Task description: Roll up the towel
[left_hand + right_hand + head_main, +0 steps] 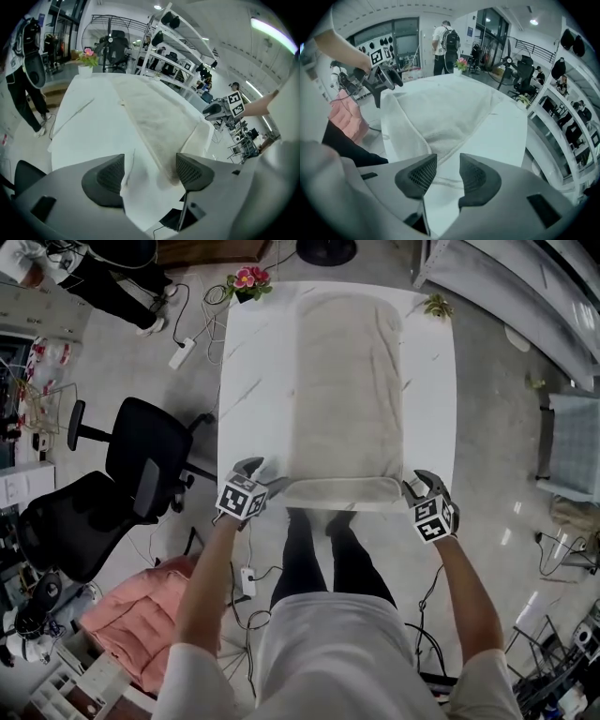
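A pale towel [349, 390] lies lengthwise on the white worktop [251, 362]. Its near end [342, 491] is turned over in a thick fold, perhaps a roll's beginning. The left gripper [267, 476], jaws wide and empty, flanks one corner. The right gripper [415, 484], jaws narrower and empty, flanks the other, likely so both ends turn together.

My right gripper [447, 161] holds its fingers [419, 178] apart with nothing pinched, and bare white surface [506, 126] shows in the gap. The towel [440, 112] has its near corner just ahead of them. My left gripper [388, 82] sits by the towel's other near corner.
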Available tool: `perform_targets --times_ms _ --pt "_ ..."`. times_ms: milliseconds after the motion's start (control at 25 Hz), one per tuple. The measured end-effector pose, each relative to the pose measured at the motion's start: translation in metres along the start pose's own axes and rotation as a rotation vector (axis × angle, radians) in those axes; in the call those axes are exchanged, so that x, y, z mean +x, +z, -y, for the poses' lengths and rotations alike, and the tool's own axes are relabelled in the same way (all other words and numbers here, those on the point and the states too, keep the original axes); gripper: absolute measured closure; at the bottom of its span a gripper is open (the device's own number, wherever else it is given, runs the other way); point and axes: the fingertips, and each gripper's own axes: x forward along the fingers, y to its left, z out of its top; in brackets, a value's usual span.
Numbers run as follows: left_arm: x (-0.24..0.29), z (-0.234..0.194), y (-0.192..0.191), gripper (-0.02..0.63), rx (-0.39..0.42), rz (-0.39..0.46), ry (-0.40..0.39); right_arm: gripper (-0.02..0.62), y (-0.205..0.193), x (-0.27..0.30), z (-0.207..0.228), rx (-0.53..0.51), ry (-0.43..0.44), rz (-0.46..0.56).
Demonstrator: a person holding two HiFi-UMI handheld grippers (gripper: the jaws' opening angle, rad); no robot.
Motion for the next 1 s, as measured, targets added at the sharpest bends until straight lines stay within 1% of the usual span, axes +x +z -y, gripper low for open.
perform_targets --times_ms 40,80,120,160,240,400,440,520,560,600,680,760,840,880,920,960,1000 --pt "-0.003 0.007 -0.001 0.247 0.043 0.005 -0.001 0.431 0.006 -0.005 -0.009 -0.003 0.035 0.031" --pt "-0.005 0.017 -0.002 0.251 0.106 0.010 -0.006 0.431 0.012 -0.010 -0.021 -0.016 0.081 0.056" --pt "-0.007 0.029 -0.004 0.269 0.182 0.015 -0.012 0.431 0.016 -0.013 -0.035 -0.044 0.130 0.069" --pt "-0.008 0.042 -0.007 0.292 0.260 0.018 -0.018 0.431 0.018 -0.016 -0.048 -0.084 0.173 0.071" --pt "-0.005 0.067 -0.013 0.310 0.401 0.013 -0.031 0.424 0.016 -0.017 -0.070 -0.173 0.232 0.057" --pt "0.010 0.099 -0.027 0.349 0.647 -0.031 -0.039 0.410 0.008 -0.007 -0.087 -0.307 0.261 0.017" --pt "0.014 0.102 -0.030 0.359 0.704 -0.040 -0.028 0.410 0.006 -0.004 -0.088 -0.328 0.263 0.008" --pt "0.022 0.103 -0.033 0.409 0.803 -0.053 0.012 0.410 0.003 0.002 -0.090 -0.356 0.269 -0.005" --pt "0.026 0.101 -0.036 0.411 0.833 -0.064 0.032 0.410 0.001 0.005 -0.090 -0.367 0.273 -0.012" --pt "0.031 0.098 -0.039 0.407 0.846 -0.079 0.046 0.410 -0.002 0.008 -0.090 -0.379 0.275 -0.020" --pt "0.040 0.091 -0.048 0.367 0.839 -0.113 0.049 0.403 -0.008 0.014 -0.090 -0.406 0.270 -0.037" --pt "0.046 0.087 -0.055 0.373 0.843 -0.138 0.040 0.400 -0.014 0.020 -0.089 -0.438 0.262 -0.053" --pt "0.047 0.087 -0.056 0.396 0.851 -0.139 0.033 0.408 -0.020 0.024 -0.088 -0.469 0.252 -0.067" --pt "0.046 0.087 -0.055 0.423 0.852 -0.131 0.038 0.439 -0.021 0.026 -0.087 -0.482 0.238 -0.070" --pt "0.045 0.086 -0.054 0.513 0.853 -0.122 0.047 0.473 -0.022 0.028 -0.086 -0.491 0.221 -0.068" --pt "0.044 0.085 -0.054 0.539 0.853 -0.115 0.055 0.501 -0.022 0.029 -0.085 -0.495 0.207 -0.063" --pt "0.044 0.085 -0.055 0.544 0.851 -0.113 0.060 0.514 -0.021 0.029 -0.085 -0.492 0.197 -0.058"
